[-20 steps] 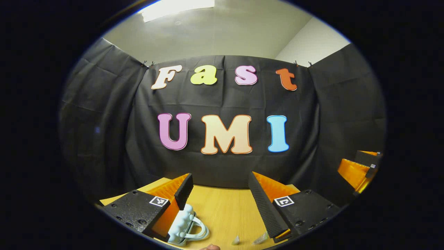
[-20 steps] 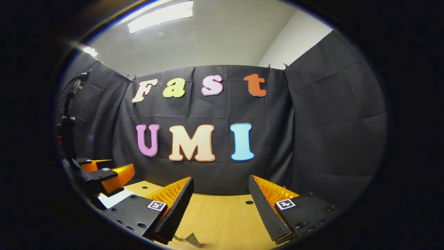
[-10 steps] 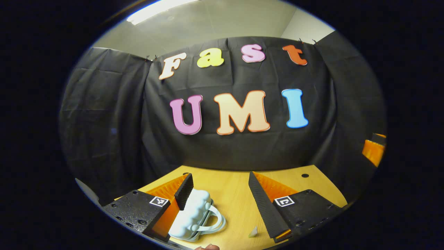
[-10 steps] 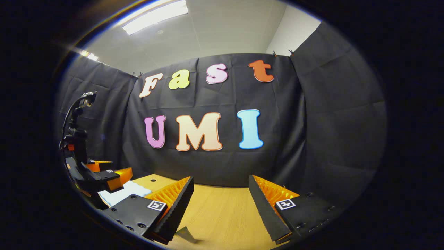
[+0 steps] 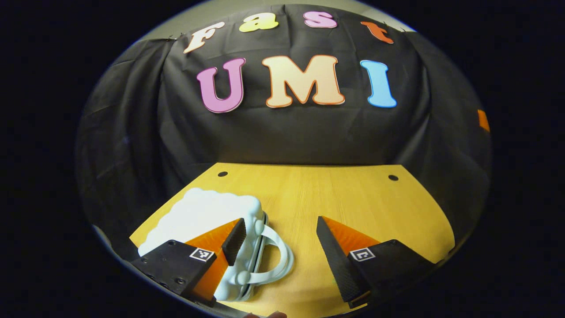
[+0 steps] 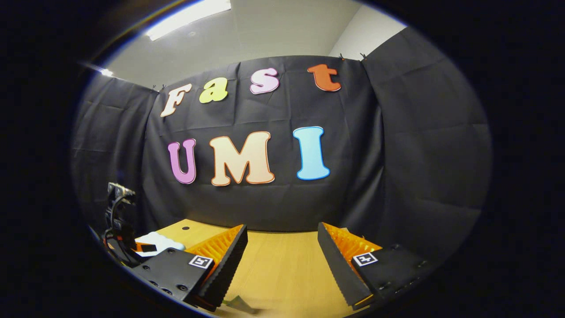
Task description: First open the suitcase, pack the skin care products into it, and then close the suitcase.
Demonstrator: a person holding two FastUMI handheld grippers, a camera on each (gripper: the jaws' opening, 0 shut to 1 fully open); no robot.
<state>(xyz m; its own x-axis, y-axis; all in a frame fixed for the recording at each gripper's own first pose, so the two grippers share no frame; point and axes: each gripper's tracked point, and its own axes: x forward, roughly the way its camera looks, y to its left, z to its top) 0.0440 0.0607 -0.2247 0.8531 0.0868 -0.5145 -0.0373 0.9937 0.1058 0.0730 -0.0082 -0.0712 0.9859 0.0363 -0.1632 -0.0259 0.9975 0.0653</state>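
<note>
A small white suitcase (image 5: 205, 214) with a bumpy edge lies flat on the wooden table (image 5: 340, 194), lid down, its looped handle (image 5: 279, 260) pointing right. My left gripper (image 5: 280, 223) hangs open just above it. Its left finger covers the suitcase's near corner and its right finger is over bare wood beside the handle. My right gripper (image 6: 282, 229) is open over the table with nothing between its fingers. A small pale packet (image 6: 238, 304) lies under its left finger. The suitcase (image 6: 162, 241) also appears far left in the right gripper view, beside the left gripper (image 6: 143, 248).
Black cloth walls close off the table at the back and on both sides. Two small holes (image 5: 222, 174) (image 5: 393, 177) mark the table's far corners. A cable and mount (image 6: 117, 207) rise above the left gripper. A fingertip (image 5: 273, 314) shows at the bottom edge.
My left gripper has tipped downward and moved forward over the suitcase, which now looms larger under its left finger. The right gripper has barely shifted and stays open.
</note>
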